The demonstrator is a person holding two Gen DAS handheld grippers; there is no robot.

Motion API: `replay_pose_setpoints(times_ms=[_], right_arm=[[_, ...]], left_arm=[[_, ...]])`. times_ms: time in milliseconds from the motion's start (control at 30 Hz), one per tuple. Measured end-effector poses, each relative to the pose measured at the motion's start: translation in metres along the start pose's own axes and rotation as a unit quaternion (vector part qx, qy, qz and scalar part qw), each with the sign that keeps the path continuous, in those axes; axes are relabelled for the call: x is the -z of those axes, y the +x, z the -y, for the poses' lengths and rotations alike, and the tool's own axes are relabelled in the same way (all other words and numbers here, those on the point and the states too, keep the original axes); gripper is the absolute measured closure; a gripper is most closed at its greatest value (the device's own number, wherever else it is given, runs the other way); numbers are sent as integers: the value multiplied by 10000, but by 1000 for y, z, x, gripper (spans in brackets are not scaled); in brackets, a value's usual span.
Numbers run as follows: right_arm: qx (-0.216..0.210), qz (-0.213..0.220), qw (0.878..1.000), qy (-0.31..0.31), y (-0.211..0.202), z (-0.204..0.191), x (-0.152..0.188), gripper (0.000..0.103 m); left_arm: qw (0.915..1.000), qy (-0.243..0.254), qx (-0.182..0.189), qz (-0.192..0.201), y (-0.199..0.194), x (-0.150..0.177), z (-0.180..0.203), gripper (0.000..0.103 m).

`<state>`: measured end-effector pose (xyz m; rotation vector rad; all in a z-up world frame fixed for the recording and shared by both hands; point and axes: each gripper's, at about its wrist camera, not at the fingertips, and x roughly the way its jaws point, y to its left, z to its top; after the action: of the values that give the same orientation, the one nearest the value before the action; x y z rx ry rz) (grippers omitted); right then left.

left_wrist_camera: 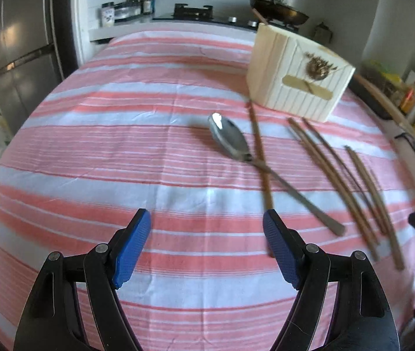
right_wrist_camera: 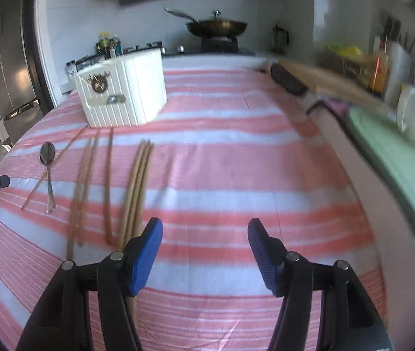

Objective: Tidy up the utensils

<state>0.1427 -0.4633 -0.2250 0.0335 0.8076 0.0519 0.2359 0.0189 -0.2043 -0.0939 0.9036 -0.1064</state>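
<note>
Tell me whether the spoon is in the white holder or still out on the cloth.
Out. The spoon lies flat on the striped cloth, crossed with a chopstick, in front of the white holder.

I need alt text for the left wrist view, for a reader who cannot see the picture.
The open left gripper, empty, hangs above a pink and white striped tablecloth. Ahead and to the right lie a metal spoon crossed by one chopstick, more chopsticks beside them, and a white utensil box behind; a kitchen stove with a wok is in the background.
</note>
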Motion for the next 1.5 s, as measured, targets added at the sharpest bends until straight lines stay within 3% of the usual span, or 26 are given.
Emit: replay_pose_setpoints(times_ms=[200,500,733,833,1067,1267,1500], right_arm=[[75,40,9999,136,1,1,0,41],[97,-178,9997,113,11,-2,1,41],[146,-375,9991,102,19,-2,2,41],[148,-468,9987,98,23,-3,2,41],[125,-475,9987,113,24,-3,2,41],[75,-454,9988,165,24,-1,2,41],[111,-476,9987,119,24,-3,2,40]], left_arm=[[9997,-209,-7,-87,13,11,-8,23],[9998,-170,-71,-10,15,18,-9,14],[9996,-91,-215,-141,16,15,-4,12],[9994,-221,-76,-240,14,7,-3,12],[9977,-668,-91,102,19,-14,-1,11],[9965,-778,-296,52,29,-6,-4,11],[9964,-807,-272,57,30,-4,-8,11]])
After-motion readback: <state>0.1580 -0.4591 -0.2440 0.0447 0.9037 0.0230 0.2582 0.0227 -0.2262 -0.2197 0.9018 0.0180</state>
